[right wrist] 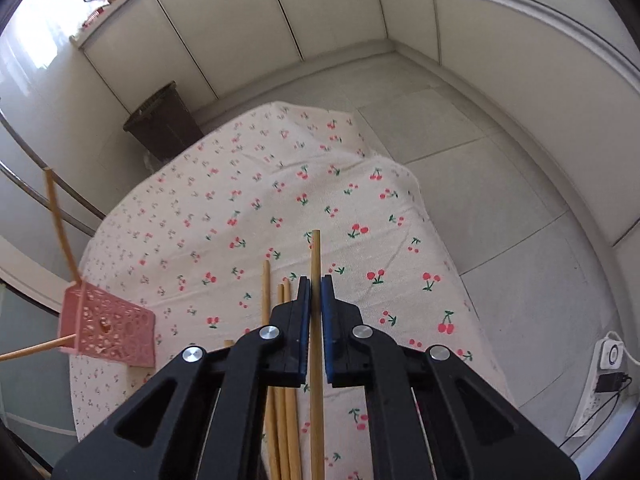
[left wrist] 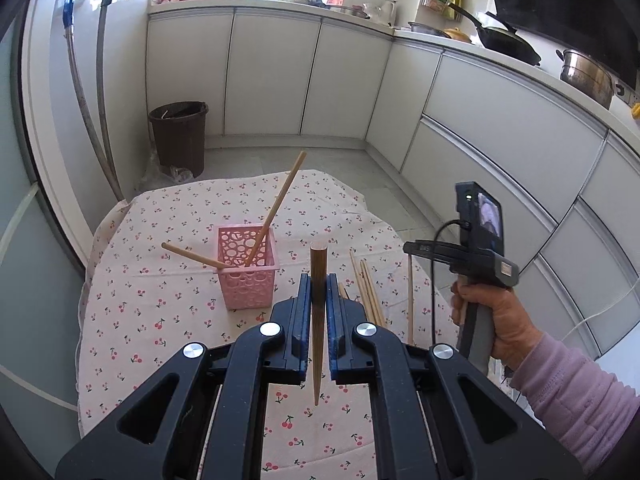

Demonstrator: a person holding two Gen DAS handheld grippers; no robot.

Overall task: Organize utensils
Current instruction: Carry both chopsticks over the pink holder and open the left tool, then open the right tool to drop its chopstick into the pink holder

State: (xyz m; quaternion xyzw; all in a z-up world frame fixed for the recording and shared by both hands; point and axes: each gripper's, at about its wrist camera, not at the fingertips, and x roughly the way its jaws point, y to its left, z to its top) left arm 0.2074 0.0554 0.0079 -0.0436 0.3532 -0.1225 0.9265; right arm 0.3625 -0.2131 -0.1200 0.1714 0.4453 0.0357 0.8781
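We have one stick in each hand now. Our left gripper (left wrist: 318, 292) is squeezed tight on a dark stick (left wrist: 318, 320), with the fat end up and the thin tip hanging down. Our right gripper (right wrist: 316, 292) is squeezed on a pale stick (right wrist: 315, 256) beside the pile (right wrist: 284, 408) that lies on the cloth (right wrist: 260, 184). The pink basket (left wrist: 248, 268) stands close by on the cloth, and two sticks (left wrist: 276, 208) lean in it already. To do this step well, we think we should lift each stick clear, bring its thin tip over the open top, and let go only when the tip is inside. We should go slow, so the light basket does not tip.
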